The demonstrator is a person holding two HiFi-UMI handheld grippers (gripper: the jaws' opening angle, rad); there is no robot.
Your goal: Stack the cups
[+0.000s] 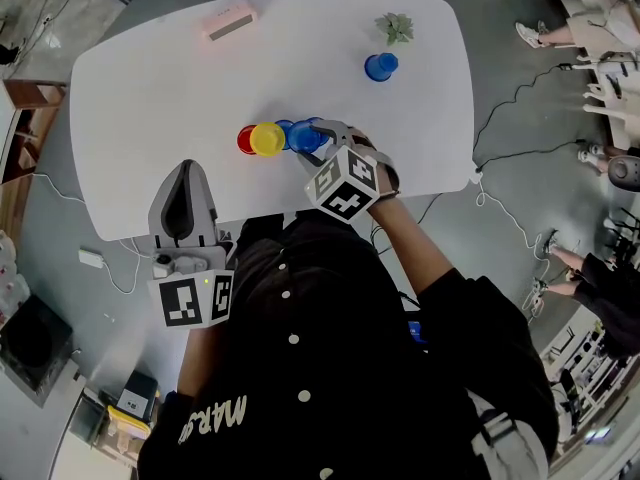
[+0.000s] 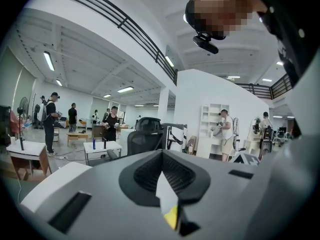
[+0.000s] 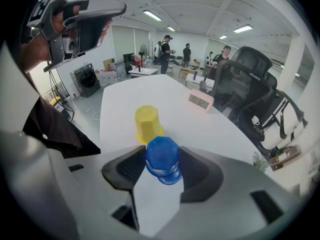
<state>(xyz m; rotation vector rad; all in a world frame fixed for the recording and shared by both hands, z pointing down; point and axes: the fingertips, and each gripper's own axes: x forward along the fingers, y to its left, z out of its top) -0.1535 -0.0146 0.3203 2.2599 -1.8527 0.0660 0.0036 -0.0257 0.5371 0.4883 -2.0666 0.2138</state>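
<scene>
My right gripper point(image 1: 316, 140) point(image 3: 161, 160) is shut on an upturned blue cup point(image 1: 303, 136) point(image 3: 162, 159), with a pad against each side. The cup is over the white table point(image 1: 150, 98), beside an upturned yellow cup point(image 1: 267, 139) point(image 3: 148, 124). A red cup point(image 1: 244, 139) stands just left of the yellow one. More blue shows behind the held cup; I cannot tell whether it is a second cup. Another blue cup point(image 1: 380, 66) stands alone at the far right. My left gripper point(image 1: 186, 168) point(image 2: 162, 154) hangs at the table's near edge, shut and holding nothing.
A small potted plant point(image 1: 395, 28) and a pink clock point(image 1: 231, 21) point(image 3: 201, 100) stand at the table's far edge. Cables point(image 1: 500, 198) trail on the floor to the right. An office chair point(image 3: 255, 84) and people stand beyond the table.
</scene>
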